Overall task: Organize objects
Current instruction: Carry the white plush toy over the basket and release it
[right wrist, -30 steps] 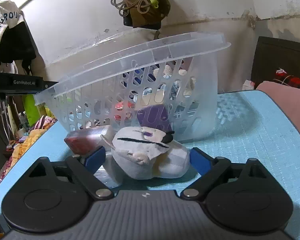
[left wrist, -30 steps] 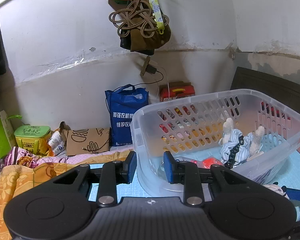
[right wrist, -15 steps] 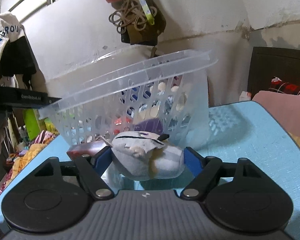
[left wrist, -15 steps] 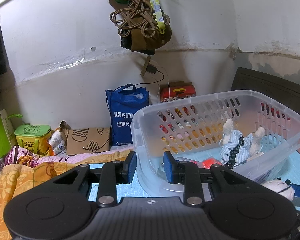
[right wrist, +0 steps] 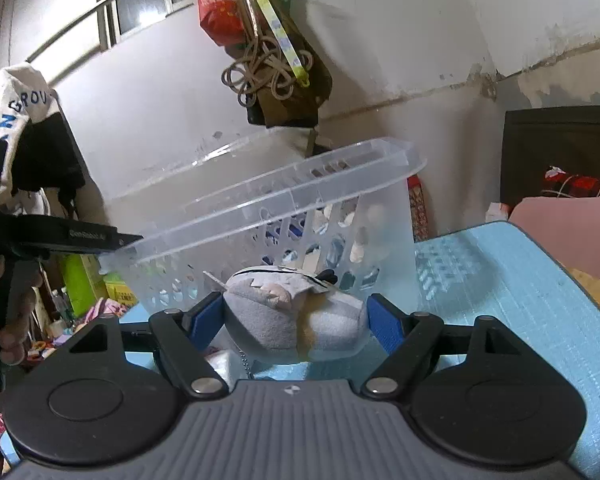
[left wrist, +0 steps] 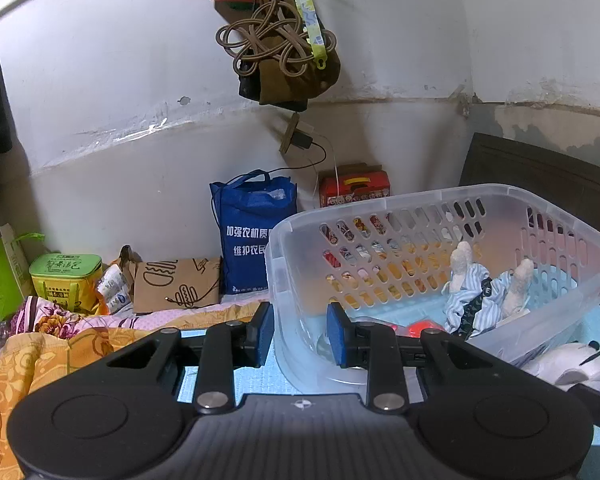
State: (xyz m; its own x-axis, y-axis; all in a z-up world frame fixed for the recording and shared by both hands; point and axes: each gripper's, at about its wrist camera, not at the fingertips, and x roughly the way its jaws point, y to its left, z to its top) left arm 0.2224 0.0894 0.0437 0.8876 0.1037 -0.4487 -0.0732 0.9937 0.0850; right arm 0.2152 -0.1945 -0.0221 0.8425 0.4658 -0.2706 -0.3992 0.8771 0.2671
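My right gripper (right wrist: 296, 316) is clamped on a grey-and-white plush toy (right wrist: 296, 320), both blue pads pressed into its sides, holding it clear of the blue mat (right wrist: 500, 280) just in front of the clear plastic basket (right wrist: 284, 200). My left gripper (left wrist: 300, 334) is narrowed onto the basket's near wall (left wrist: 292, 280), one pad inside and one outside, and the basket sits tilted. Inside it I can see a striped cloth doll (left wrist: 484, 296) and something red (left wrist: 424, 326) on the bottom, while the plush toy shows at the lower right of the left wrist view, outside the basket.
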